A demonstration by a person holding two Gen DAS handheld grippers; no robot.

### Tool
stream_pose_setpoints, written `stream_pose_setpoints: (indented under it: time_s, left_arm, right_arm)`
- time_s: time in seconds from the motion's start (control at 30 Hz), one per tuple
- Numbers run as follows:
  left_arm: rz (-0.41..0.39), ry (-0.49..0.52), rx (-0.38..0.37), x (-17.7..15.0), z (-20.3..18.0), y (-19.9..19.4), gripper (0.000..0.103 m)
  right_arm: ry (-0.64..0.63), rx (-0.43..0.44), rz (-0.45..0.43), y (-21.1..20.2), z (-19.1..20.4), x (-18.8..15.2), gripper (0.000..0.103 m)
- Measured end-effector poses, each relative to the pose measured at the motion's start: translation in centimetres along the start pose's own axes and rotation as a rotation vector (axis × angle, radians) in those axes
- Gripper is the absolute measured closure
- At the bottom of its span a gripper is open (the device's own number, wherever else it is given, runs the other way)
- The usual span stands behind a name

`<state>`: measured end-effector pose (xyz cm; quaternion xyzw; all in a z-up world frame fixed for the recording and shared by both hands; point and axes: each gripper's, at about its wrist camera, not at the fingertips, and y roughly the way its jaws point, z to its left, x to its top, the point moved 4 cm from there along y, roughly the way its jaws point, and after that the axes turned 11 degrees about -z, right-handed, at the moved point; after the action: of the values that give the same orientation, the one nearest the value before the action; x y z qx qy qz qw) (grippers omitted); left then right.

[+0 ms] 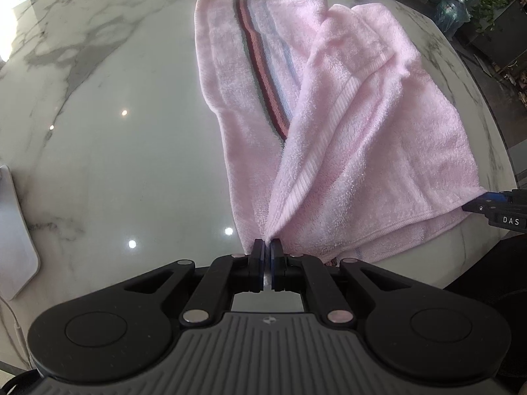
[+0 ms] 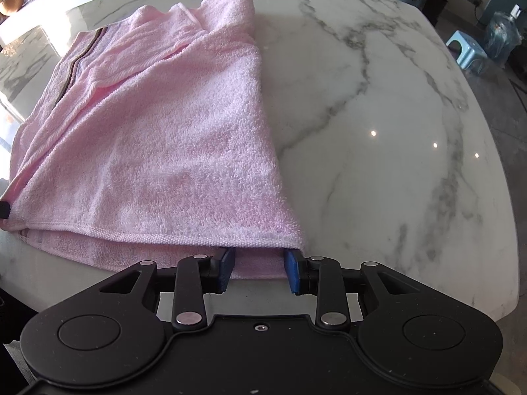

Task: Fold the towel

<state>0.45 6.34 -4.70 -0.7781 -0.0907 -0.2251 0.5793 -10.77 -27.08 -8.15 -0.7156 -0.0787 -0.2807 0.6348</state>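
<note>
A: Start with the left wrist view. How is the gripper set?

B: The left gripper [image 1: 267, 247] sits low at the near edge of the counter [image 1: 115, 125], pointing away across it. Its two fingers are clenched on a corner of the pink towel [image 1: 346, 138], and the cloth fans up and away from that pinch in tight folds.

A: And the towel itself?

B: It lies on the marble counter, right of centre, partly doubled over. A top layer is drawn across the lower one, so a band of dark red, grey and blue stripes [image 1: 263, 75] shows only on the left, far part. At the right edge the right gripper [image 1: 494, 209] reaches to the towel's near right corner.

A: Any containers?

B: A large water bottle [image 1: 453, 11] stands on the floor beyond the counter, far right. I cannot tell what it holds.

A: Now the right wrist view.

B: The right gripper [image 2: 260, 271] is level at the near edge of the counter [image 2: 378, 115], fingers spread wide. The blue pads [image 2: 292, 273] sit at the towel's [image 2: 171, 138] near hem, their tips tucked just under the top layer, not closed on it. The towel fills the left half. The bottle [image 2: 504, 34] stands far right, beside a light blue stool [image 2: 466, 51].
</note>
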Motion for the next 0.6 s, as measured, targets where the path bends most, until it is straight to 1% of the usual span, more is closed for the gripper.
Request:
stream_pose_setpoints:
  time_s: [0.23, 0.33, 0.4, 0.57, 0.6]
  left_arm:
    - [-0.011, 0.047, 0.005, 0.2, -0.7, 0.2, 0.100]
    - [-0.014, 0.046, 0.003, 0.0, -0.5, 0.0, 0.100]
    - [-0.017, 0.041, 0.000, -0.1, -0.2, -0.2, 0.100]
    - [-0.016, 0.049, 0.004, -0.2, -0.1, -0.3, 0.100]
    - [-0.013, 0.057, 0.006, -0.2, -0.1, -0.3, 0.100]
  right_arm:
    - [0.004, 0.001, 0.045, -0.6, -0.7, -0.8, 0.074]
    - [-0.009, 0.007, 0.078, -0.7, -0.4, -0.8, 0.073]
    - [-0.028, 0.032, 0.101, -1.2, 0.0, -0.9, 0.071]
    - [-0.094, 0.111, 0.119, -3.7, 1.1, -0.7, 0.070]
    - [-0.105, 0.113, 0.114, -4.1, 1.1, -0.5, 0.070]
